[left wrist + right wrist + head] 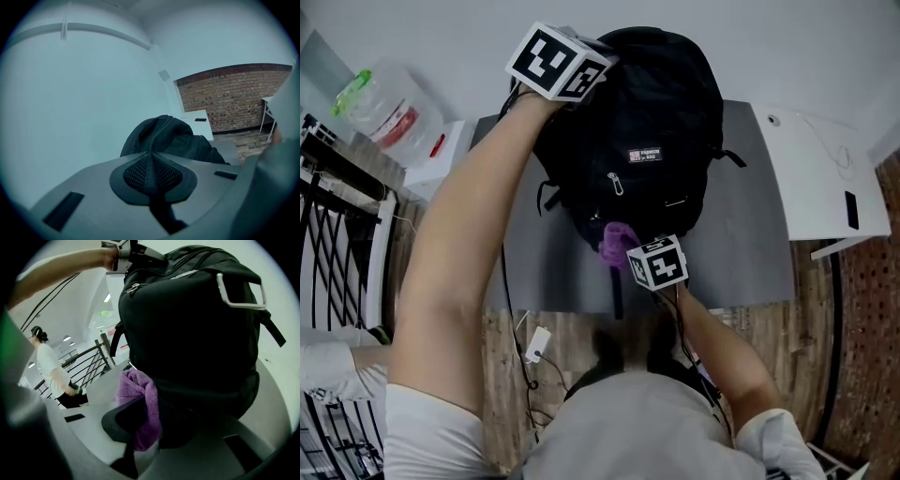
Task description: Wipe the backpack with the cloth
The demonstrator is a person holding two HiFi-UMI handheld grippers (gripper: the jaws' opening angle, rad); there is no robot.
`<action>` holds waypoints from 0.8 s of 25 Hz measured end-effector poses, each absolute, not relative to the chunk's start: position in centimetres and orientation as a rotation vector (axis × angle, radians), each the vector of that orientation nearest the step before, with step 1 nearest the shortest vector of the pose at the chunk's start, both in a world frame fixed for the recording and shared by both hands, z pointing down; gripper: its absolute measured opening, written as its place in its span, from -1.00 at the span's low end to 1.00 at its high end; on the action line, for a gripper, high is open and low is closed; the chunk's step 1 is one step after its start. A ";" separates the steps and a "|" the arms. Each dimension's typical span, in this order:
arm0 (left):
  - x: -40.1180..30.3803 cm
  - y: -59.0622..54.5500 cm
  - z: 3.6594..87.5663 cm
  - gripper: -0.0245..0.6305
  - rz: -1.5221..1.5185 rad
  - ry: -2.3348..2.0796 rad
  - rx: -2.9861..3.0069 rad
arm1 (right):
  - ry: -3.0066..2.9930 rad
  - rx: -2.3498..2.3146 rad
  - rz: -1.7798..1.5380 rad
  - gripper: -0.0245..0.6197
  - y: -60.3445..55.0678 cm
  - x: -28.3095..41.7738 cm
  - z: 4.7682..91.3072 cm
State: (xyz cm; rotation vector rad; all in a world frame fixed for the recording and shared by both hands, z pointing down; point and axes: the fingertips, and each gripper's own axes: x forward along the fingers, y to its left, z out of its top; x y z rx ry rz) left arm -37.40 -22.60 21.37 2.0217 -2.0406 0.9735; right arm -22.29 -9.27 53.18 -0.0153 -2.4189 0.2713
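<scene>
Wiping low on the backpack front.
Clamped shut on purple cloth (140,397) at right gripper (150,416), pressed against backpack (187,333) just ahead; best kept flat, stroked upward in overlapping passes. Closed too at left gripper (152,171), by the top; strap between, unclear. Standing upright on table (750,244), long axis vertical, front toward right jaws.

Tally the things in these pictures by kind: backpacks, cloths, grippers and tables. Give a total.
Black fabric backpack: 1
Purple terry cloth: 1
Hand-held grippers: 2, left gripper and right gripper
Tables: 2, grey table and white table
Total: 6
</scene>
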 end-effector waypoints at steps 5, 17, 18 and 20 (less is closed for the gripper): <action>-37.6 -22.7 21.6 -0.89 0.977 -2.041 2.013 | -2.407 0.075 0.243 -0.64 -13.4 -20.3 53.5; -37.9 -22.9 21.8 -0.89 0.966 -2.040 2.008 | -2.354 0.210 0.112 -0.63 -21.2 -16.6 54.3; -38.0 -22.9 21.8 -0.89 0.964 -2.040 2.008 | -2.348 0.225 0.114 -0.63 -21.9 -16.3 54.5; -38.0 -22.9 21.8 -0.89 0.964 -2.039 2.006 | -2.338 0.248 0.116 -0.64 -22.9 -15.7 54.7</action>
